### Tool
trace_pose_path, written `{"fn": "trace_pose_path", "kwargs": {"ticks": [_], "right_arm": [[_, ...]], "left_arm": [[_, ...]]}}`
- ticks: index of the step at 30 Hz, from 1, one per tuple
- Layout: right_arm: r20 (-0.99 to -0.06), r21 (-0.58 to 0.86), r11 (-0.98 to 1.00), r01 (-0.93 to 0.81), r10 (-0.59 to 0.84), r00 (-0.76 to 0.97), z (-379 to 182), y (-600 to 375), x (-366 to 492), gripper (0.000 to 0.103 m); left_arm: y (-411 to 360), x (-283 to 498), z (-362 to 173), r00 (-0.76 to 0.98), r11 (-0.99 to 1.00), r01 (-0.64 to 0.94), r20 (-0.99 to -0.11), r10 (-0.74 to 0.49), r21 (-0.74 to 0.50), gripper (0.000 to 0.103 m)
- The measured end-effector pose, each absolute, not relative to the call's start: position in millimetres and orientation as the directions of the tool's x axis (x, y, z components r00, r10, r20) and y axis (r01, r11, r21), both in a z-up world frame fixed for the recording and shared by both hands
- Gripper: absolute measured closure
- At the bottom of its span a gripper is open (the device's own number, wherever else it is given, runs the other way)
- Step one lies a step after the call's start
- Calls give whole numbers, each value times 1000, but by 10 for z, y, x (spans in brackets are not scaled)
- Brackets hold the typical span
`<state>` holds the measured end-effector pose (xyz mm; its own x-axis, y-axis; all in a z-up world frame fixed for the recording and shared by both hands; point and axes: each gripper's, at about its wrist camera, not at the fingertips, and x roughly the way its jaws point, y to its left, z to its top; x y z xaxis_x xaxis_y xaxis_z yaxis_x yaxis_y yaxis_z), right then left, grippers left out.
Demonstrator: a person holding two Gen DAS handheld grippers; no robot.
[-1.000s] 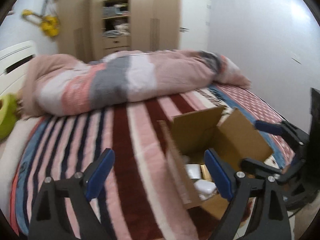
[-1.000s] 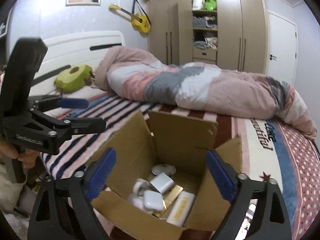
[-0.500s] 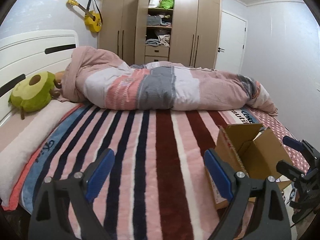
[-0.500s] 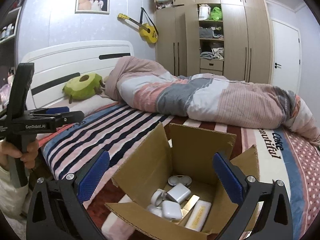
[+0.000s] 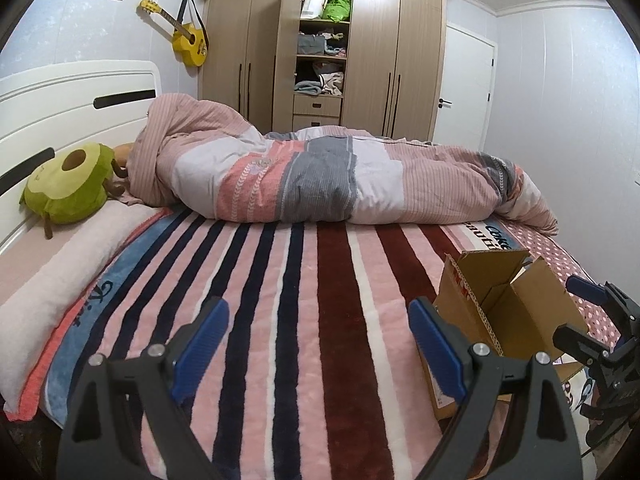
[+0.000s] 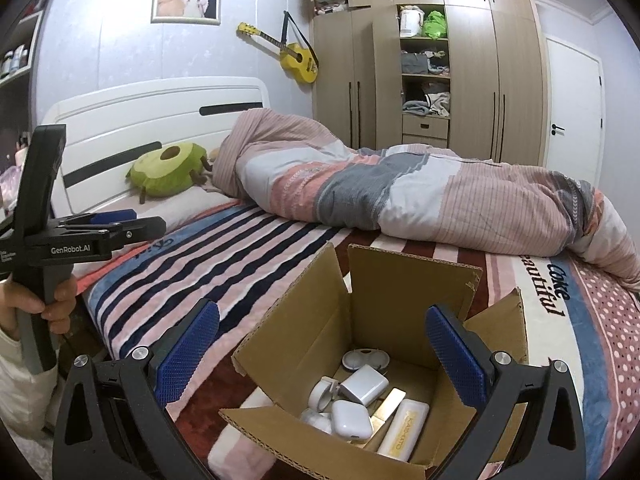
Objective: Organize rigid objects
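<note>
Cardboard box (image 6: 304,344), near flap hiding white cases (image 6: 352,420)

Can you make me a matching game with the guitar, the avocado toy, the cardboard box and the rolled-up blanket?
Things:
1. guitar
2. avocado toy
3. cardboard box
4. rolled-up blanket

Places:
A. open on the striped bed cover, small white things inside
B. hanging on the wall
C. lying across the far side of the bed
D. by the white headboard

Pairs: 1-B, 2-D, 3-A, 4-C
</note>
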<state>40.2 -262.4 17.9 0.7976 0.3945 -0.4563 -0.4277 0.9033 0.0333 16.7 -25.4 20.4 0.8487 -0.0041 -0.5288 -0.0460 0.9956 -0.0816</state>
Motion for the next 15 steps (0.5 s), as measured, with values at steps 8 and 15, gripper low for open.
{"fn": "trace_pose_path", "kwargs": {"ticks": [8,15], "right_arm": [[-457,34,902,-429,396,796,169,-2634,398,0],[-461,35,903,-428,395,795,152,-2613,384,0]], "left_arm": [[-249,159,219,848,996,-50,-529,0,-79,14],[-243,148,224,852,996,-52,-524,3,-78,14]]}}
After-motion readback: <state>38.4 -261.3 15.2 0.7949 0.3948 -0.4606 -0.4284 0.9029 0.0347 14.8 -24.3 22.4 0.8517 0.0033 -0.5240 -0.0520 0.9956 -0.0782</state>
